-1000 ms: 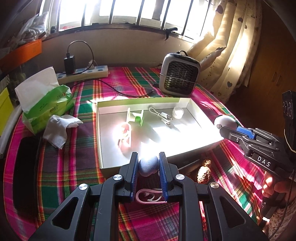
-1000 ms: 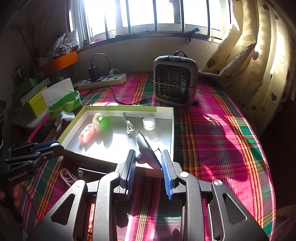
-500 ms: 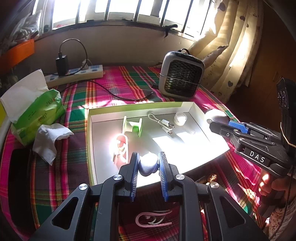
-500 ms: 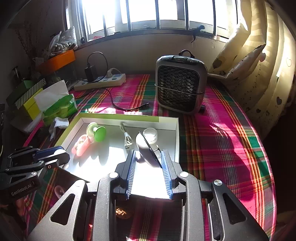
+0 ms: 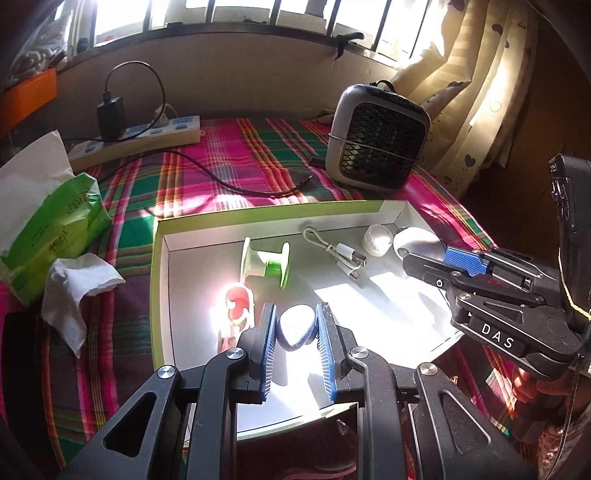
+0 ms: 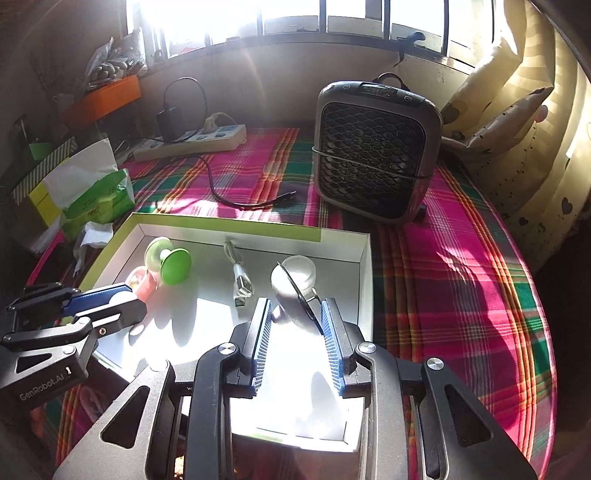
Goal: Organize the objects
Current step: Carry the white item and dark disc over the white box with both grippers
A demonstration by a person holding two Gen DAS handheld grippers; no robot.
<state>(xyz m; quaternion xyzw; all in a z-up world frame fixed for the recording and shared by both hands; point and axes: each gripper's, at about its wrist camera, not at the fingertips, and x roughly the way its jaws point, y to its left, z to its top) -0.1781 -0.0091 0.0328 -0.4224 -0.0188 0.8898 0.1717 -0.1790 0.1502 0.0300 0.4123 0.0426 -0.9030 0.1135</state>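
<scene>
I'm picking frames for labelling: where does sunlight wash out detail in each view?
Left wrist view: glare blows out the box floor beside the pink item. Right wrist view: the window flares, and the box floor under the right tongs is pure white.

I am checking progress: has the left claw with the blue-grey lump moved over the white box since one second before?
Yes. The left claw, holding the blue-grey lump, went forward: earlier it was at the white box's near rim, now over its floor.

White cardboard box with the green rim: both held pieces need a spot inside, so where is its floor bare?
White cardboard box: the sunlit floor nearest the cameras is bare, between the pink plastic toy and the right wall. The far strip is crowded: green plastic spool, white USB cable, small white round jar.
</scene>
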